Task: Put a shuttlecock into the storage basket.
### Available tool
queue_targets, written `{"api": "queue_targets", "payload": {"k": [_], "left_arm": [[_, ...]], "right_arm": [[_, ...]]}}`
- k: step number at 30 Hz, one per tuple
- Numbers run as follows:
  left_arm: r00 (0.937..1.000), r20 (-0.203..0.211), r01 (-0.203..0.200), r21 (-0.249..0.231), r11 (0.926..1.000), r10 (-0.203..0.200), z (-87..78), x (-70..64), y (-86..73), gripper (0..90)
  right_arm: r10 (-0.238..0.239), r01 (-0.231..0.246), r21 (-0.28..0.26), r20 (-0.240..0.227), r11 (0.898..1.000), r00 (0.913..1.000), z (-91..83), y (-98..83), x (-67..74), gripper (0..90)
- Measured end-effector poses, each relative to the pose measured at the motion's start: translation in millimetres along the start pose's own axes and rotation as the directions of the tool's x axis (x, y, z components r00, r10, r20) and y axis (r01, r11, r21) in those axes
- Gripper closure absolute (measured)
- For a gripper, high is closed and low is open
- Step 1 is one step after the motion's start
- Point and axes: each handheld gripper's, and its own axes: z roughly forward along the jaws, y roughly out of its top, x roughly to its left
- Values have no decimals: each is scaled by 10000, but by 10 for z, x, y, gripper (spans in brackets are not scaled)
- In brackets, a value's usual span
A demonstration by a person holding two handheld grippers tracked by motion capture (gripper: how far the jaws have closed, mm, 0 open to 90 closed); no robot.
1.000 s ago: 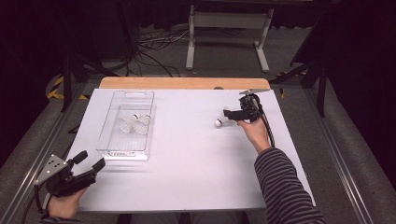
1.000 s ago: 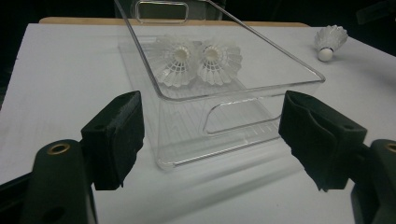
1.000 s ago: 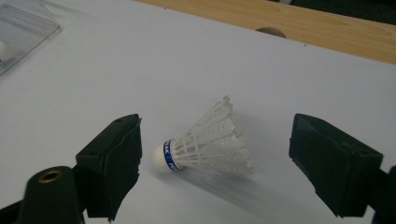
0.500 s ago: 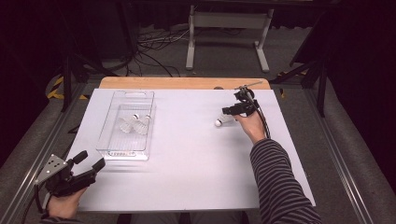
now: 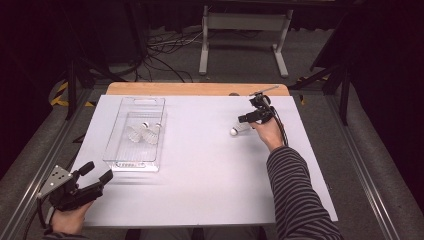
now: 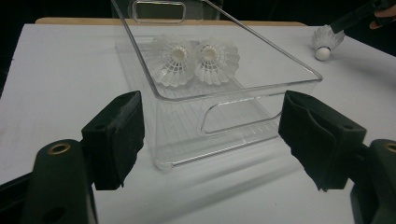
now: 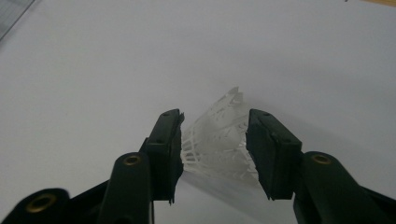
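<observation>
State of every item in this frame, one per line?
Right gripper: jaws just been closing, pads against the skirt of the loose shuttlecock.
Loose shuttlecock: lying on the white table, cork pointing away from the gripper.
Left gripper: open, nothing between the jaws.
Clear bin: upright, open-topped.
Two shuttlecocks: lying side by side inside the bin.

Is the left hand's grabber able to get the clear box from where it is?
Probably yes. The left gripper points straight at the clear box, its fingers spread wide, with bare table between them. The box's near end looks wider than the gap, so it might grab just the rim.
</observation>
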Motion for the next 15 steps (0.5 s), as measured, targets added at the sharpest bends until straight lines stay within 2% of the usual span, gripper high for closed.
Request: {"api": "queue_targets", "payload": {"k": [15], "left_arm": [[10000,5,-56,31,10000,56,5,-6,1,236]], "right_arm": [[-78,89,315,-367,9995,9993,45,-9,8,730]]}}
